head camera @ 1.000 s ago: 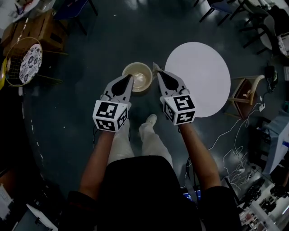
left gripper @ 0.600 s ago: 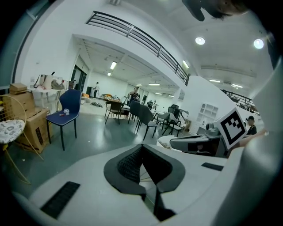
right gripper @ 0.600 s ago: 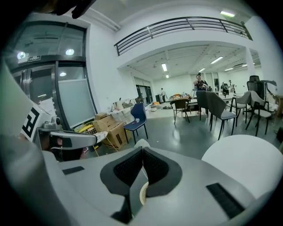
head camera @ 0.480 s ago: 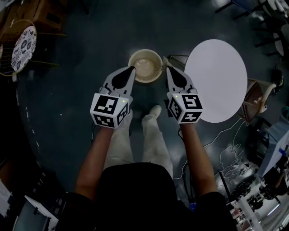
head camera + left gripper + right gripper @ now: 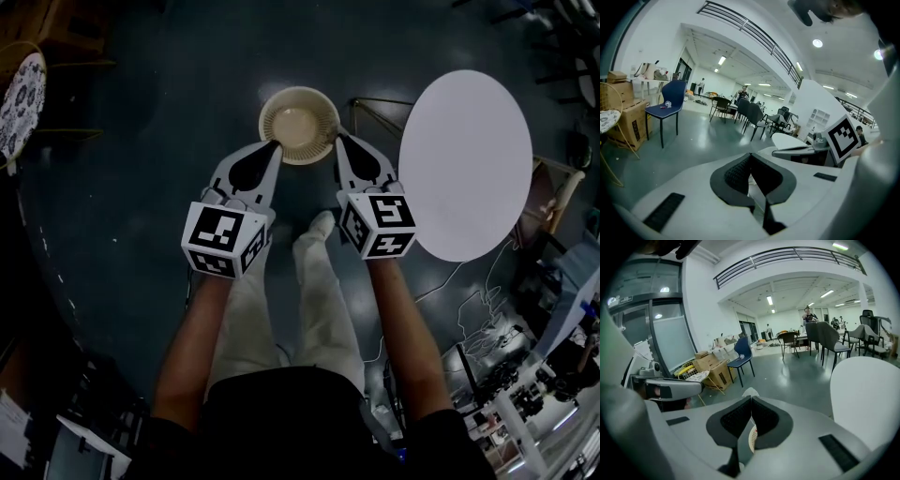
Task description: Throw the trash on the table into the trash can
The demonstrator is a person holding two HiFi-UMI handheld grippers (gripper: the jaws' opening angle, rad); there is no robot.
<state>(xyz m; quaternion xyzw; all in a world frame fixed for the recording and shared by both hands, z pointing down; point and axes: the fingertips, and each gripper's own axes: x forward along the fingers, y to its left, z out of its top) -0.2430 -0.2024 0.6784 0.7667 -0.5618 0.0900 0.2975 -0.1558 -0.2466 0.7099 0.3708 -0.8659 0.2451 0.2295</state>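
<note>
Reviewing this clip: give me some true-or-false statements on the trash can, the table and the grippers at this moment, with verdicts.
1. The trash can stands on the floor ahead of the person, between the tips of the left gripper and the right gripper. True.
2. The white table is square. False: its top is round.
3. The right gripper's jaws stand wide open. False: they are closed on a pale scrap.
4. A blue chair shows in the left gripper view. True.
5. The trash can lies tipped on its side. False: it is upright, with its opening facing up.
</note>
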